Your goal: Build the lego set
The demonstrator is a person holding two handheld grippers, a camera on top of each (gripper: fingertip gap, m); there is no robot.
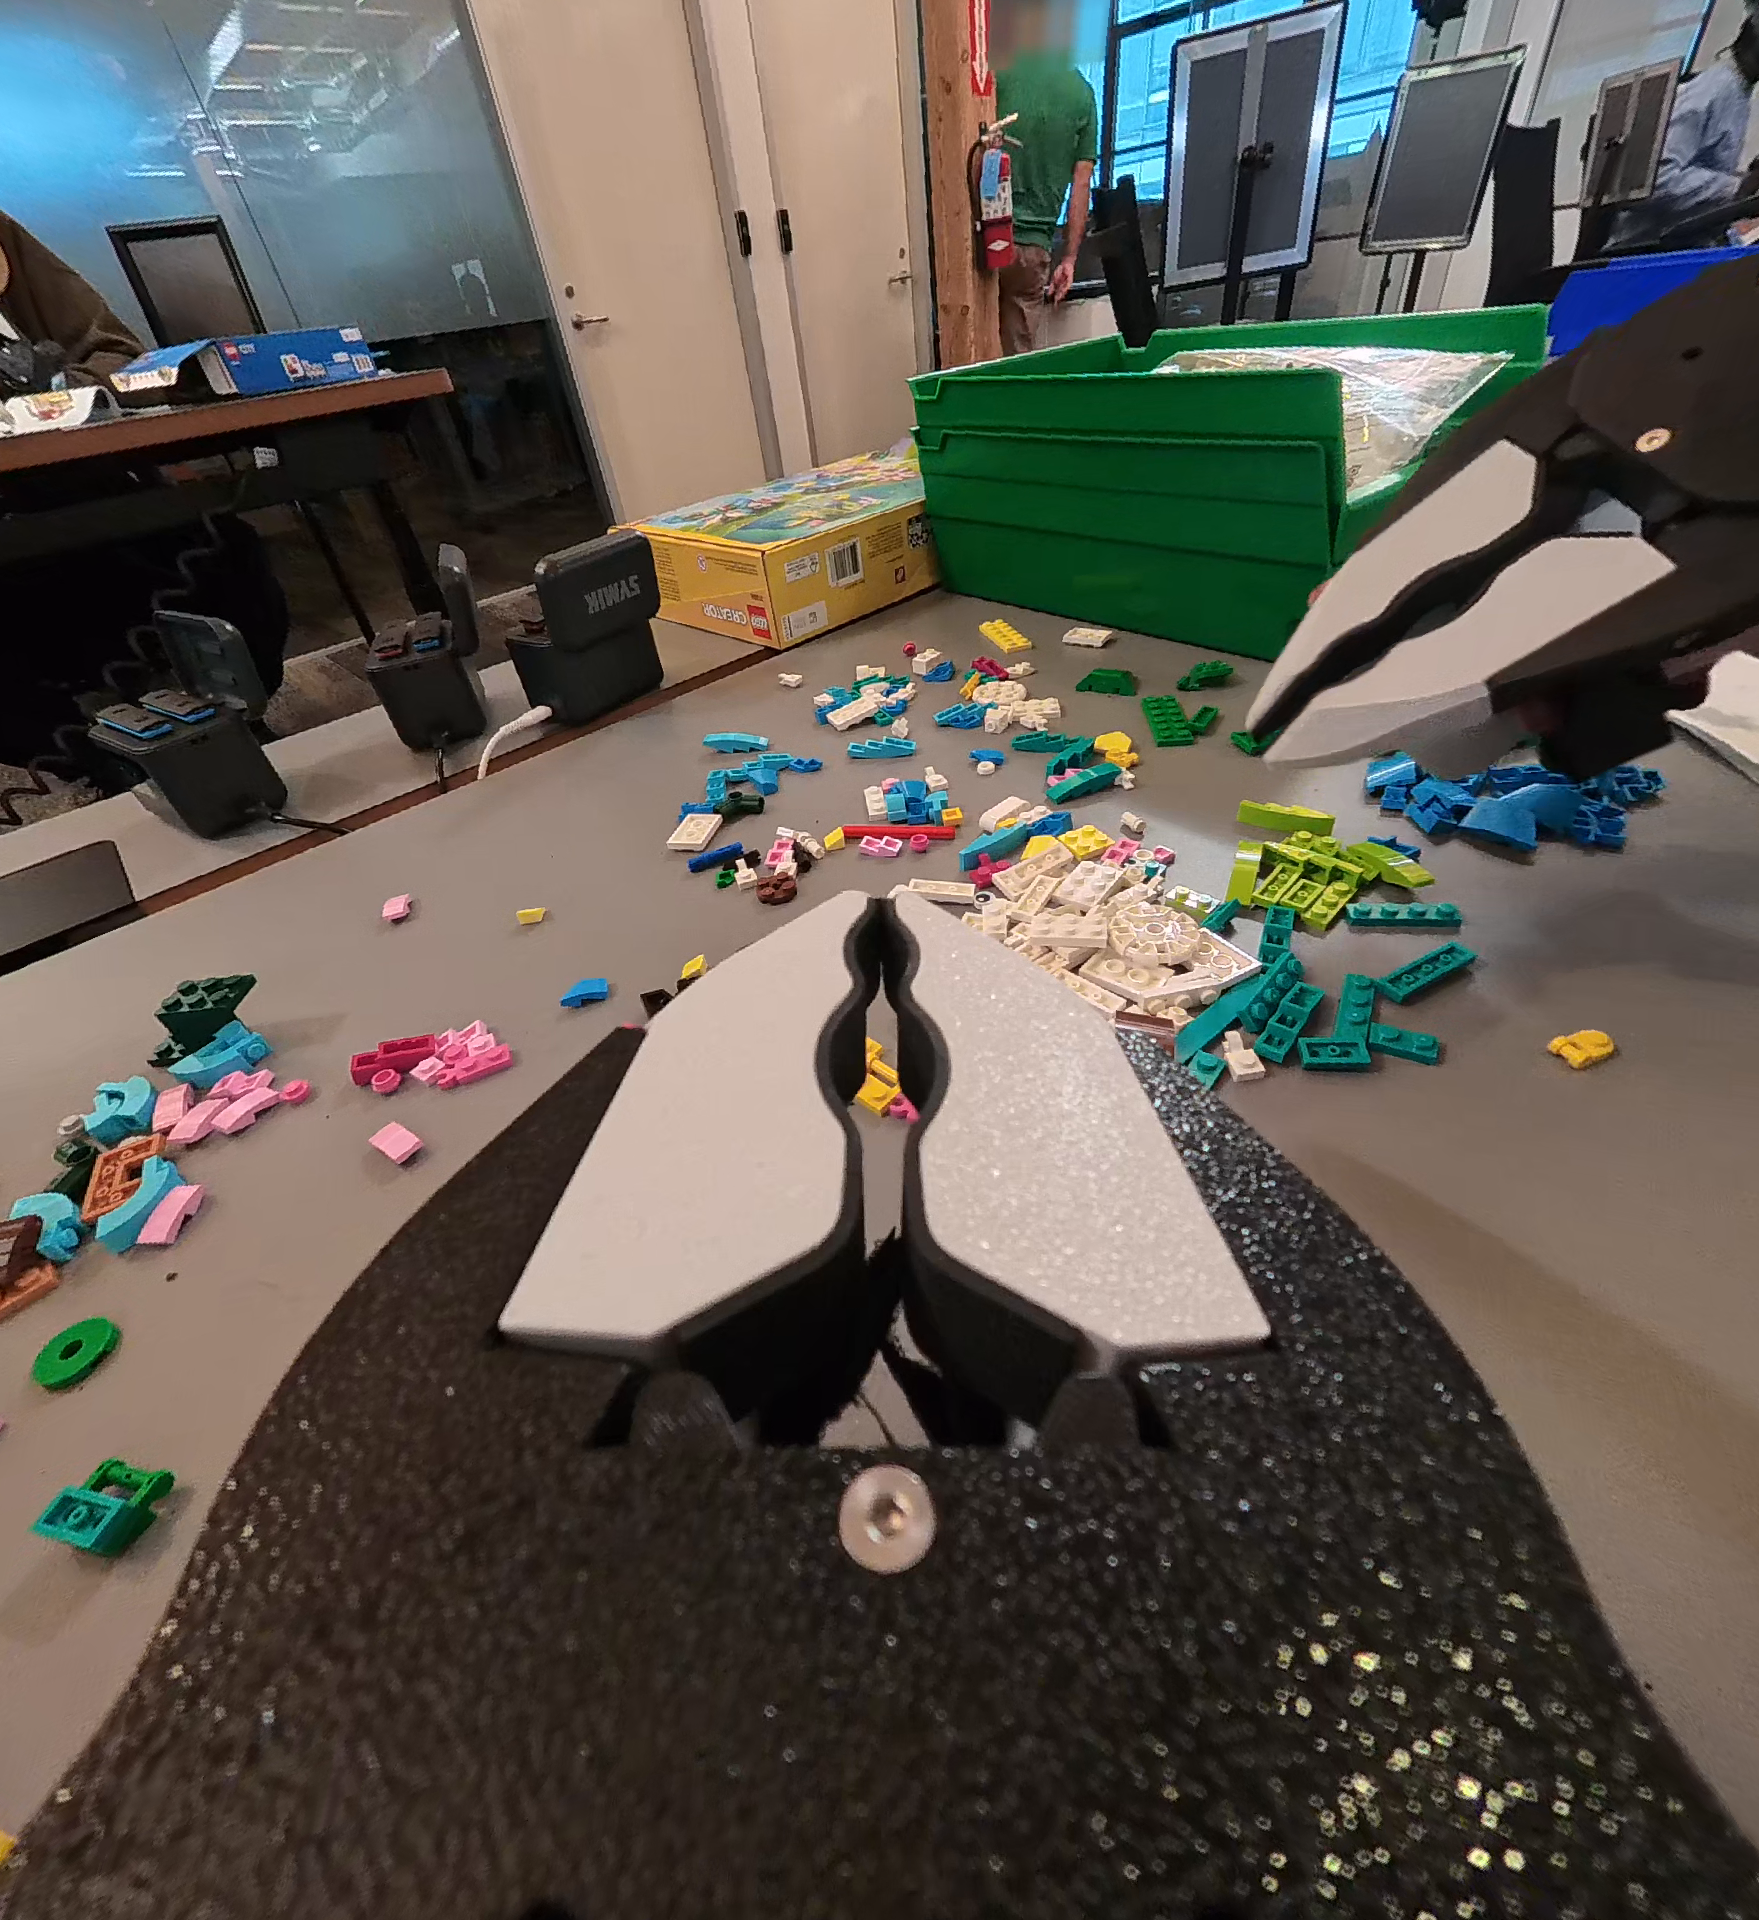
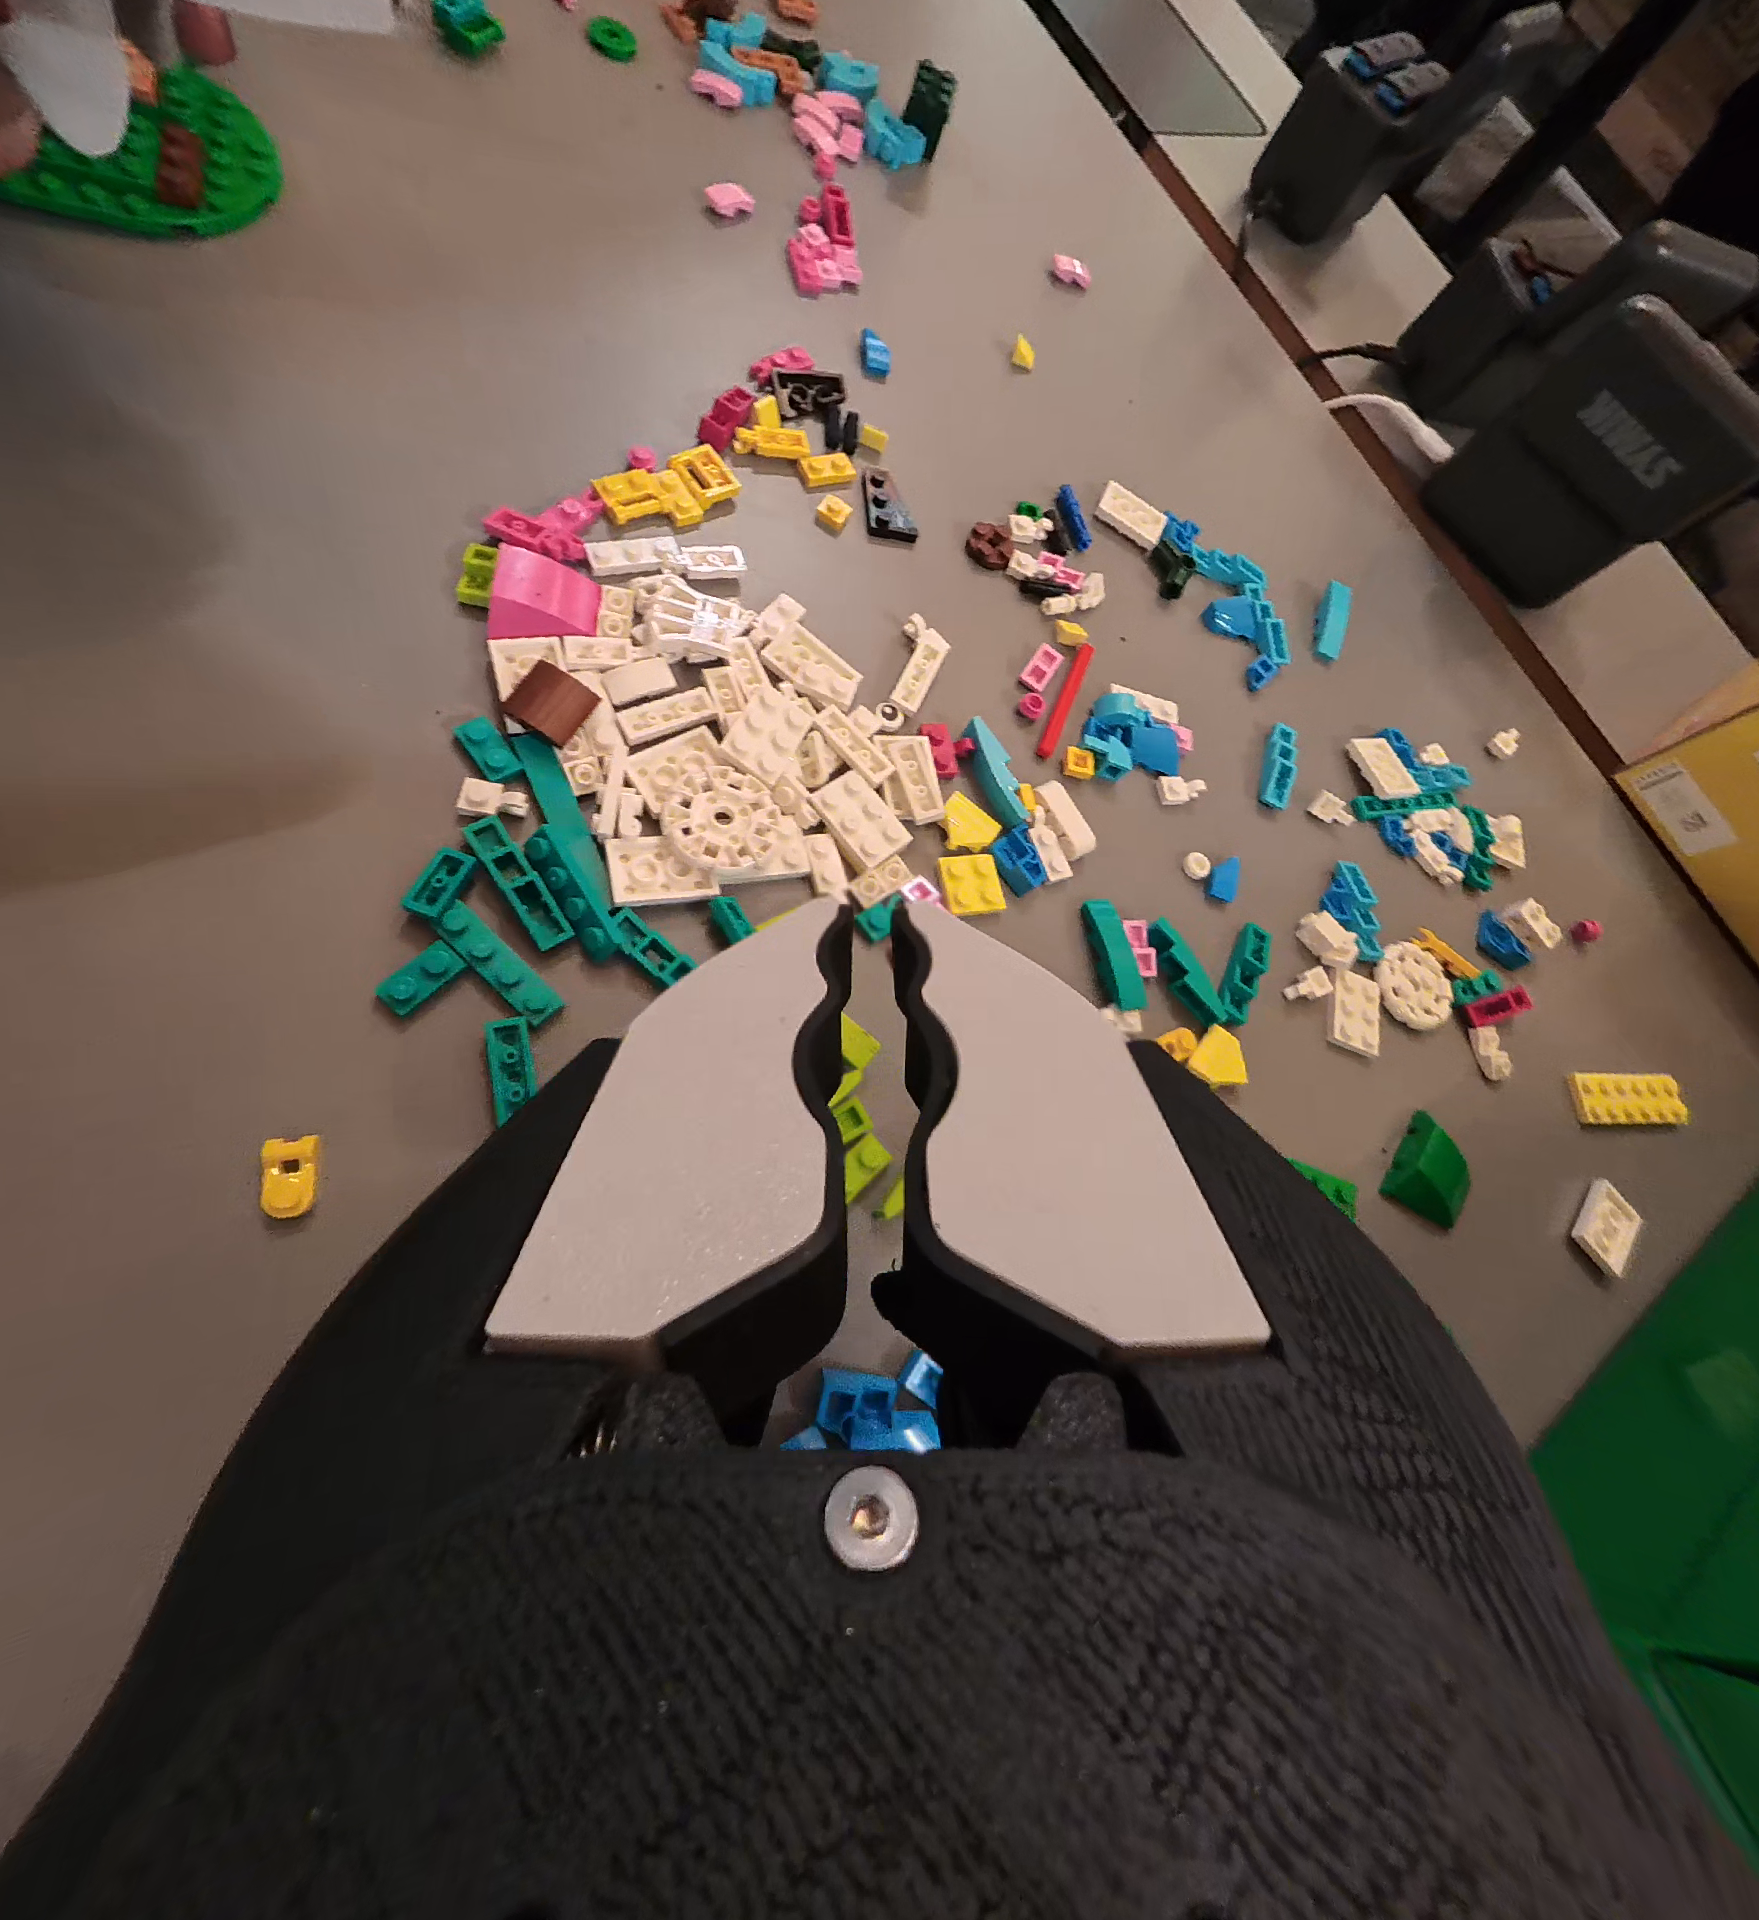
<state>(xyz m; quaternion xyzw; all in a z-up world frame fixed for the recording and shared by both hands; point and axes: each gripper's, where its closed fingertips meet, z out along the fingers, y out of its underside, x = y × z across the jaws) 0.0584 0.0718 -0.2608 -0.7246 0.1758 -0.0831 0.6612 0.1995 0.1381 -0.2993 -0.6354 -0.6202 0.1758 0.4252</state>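
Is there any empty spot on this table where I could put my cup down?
Yes: bare grey table between the green baseplate and the white brick pile, reaching down past the loose yellow piece. Right of that pile, toward the yellow box, bricks crowd everything.

Quick count: two grippers, left gripper (image 1: 883,914) and right gripper (image 2: 875,920). Three stacked green bins (image 1: 1124,488), one yellow box (image 1: 792,566), one blue box (image 1: 262,358), three dark chargers (image 1: 584,623), one round green plate (image 2: 127,166). Loose bricks (image 2: 750,748): way too many to count.
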